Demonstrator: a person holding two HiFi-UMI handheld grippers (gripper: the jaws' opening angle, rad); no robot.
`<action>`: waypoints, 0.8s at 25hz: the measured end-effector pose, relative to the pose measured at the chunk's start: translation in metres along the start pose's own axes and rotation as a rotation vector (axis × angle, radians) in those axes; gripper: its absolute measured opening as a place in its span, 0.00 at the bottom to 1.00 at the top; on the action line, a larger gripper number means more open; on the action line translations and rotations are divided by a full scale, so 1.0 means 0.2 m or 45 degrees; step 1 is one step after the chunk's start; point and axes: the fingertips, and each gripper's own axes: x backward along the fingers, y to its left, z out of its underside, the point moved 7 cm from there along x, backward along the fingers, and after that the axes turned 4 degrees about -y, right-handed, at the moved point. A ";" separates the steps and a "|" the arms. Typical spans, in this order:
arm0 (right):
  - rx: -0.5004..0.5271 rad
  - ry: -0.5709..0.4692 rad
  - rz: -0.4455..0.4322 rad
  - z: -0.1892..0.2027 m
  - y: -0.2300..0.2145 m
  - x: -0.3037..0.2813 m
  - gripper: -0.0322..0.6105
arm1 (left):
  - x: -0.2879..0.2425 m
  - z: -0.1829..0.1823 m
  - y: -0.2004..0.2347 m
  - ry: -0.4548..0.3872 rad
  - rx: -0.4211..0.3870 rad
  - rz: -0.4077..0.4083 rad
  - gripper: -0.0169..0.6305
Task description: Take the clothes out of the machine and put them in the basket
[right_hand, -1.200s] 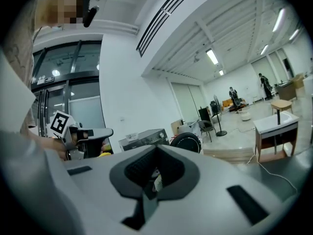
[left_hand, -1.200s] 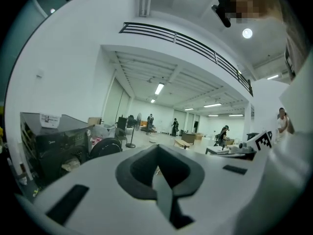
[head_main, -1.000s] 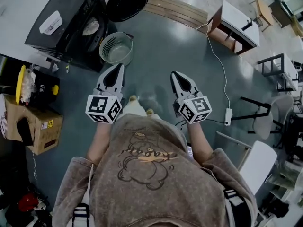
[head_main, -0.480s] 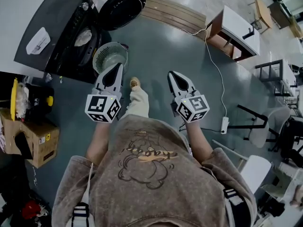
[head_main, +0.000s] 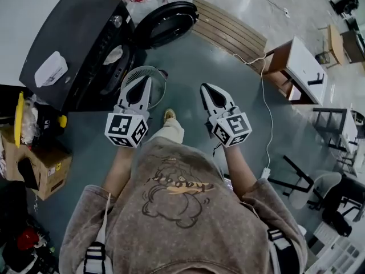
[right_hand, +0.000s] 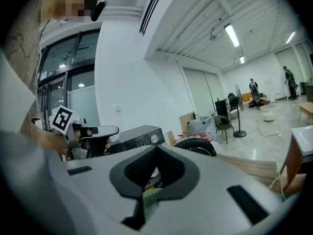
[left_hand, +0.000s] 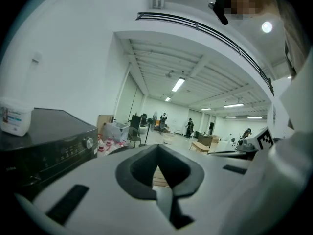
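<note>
The black washing machine (head_main: 74, 44) stands at the upper left in the head view, its round door (head_main: 165, 21) swung open. Pale clothes (head_main: 114, 55) show in the drum opening. A light round basket (head_main: 157, 76) sits on the floor in front of it, partly hidden behind my left gripper (head_main: 144, 80). That gripper is shut and empty, held above the basket's near side. My right gripper (head_main: 206, 88) is level with it to the right, also shut and empty. In the right gripper view the machine (right_hand: 139, 136) and door (right_hand: 195, 146) lie ahead-left of the right gripper (right_hand: 156, 150).
A white tub (head_main: 50, 70) sits on the machine top. A cardboard box (head_main: 40, 170) and a yellow-lidded case (head_main: 20, 116) stand left. Wooden planks (head_main: 228, 30), a white table (head_main: 302, 67), a cable with power strip (head_main: 265, 173) and chairs lie to the right.
The person has walked toward the machine: machine, open door and basket have come closer to both grippers. The left gripper now overlaps the basket. Both grippers stay shut and empty.
</note>
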 end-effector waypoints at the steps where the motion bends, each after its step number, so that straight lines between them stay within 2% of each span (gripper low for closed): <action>1: 0.000 0.010 -0.020 -0.01 -0.03 -0.08 0.05 | -0.03 -0.01 0.05 0.005 0.002 -0.021 0.03; 7: -0.010 0.058 -0.115 -0.06 -0.12 -0.48 0.05 | -0.19 -0.07 0.32 0.013 0.006 -0.141 0.03; 14: 0.009 0.133 -0.288 -0.09 -0.15 -0.76 0.05 | -0.25 -0.09 0.47 0.002 0.030 -0.297 0.03; 20: 0.022 0.216 -0.490 -0.05 -0.18 -0.98 0.05 | -0.22 -0.05 0.53 -0.033 0.076 -0.518 0.03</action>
